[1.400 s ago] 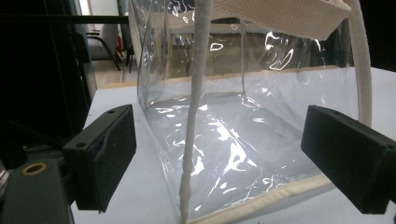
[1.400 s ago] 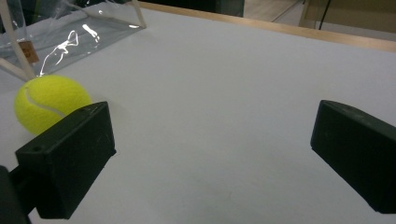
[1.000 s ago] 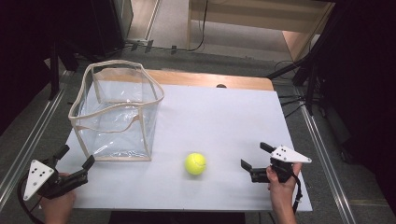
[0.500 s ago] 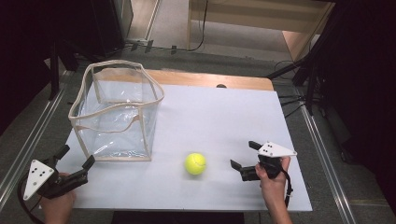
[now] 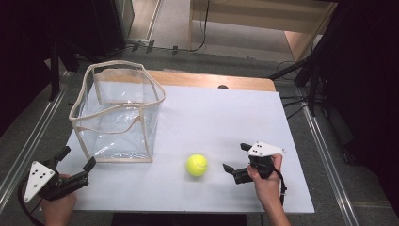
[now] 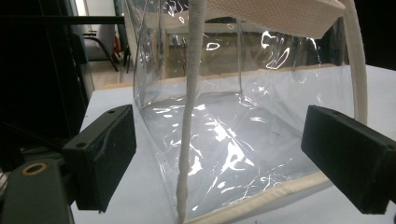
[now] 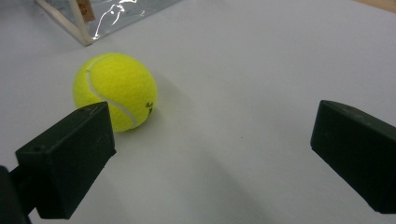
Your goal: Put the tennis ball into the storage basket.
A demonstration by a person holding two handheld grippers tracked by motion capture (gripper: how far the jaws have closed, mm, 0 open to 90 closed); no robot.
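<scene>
A yellow tennis ball [image 5: 196, 165] [image 7: 115, 90] rests on the white table [image 5: 221, 117] near its front edge. My right gripper [image 5: 234, 158] [image 7: 224, 154] is open just right of the ball, jaws pointing at it, nothing between them. A clear plastic bag with cream trim [image 5: 117, 113] [image 6: 243, 116] stands upright and open-topped at the table's left. My left gripper [image 5: 76, 158] [image 6: 233, 158] is open at the front left corner, facing the bag's near corner seam, apart from it.
A wooden strip [image 5: 211, 80] runs along the table's far edge. Metal rails [image 5: 28, 146] flank the table on the floor, with cables and dark equipment behind. The table's middle and right side give free room.
My right gripper has moved left across the table toward the ball, closing most of the gap. The left gripper, ball and bag have stayed put.
</scene>
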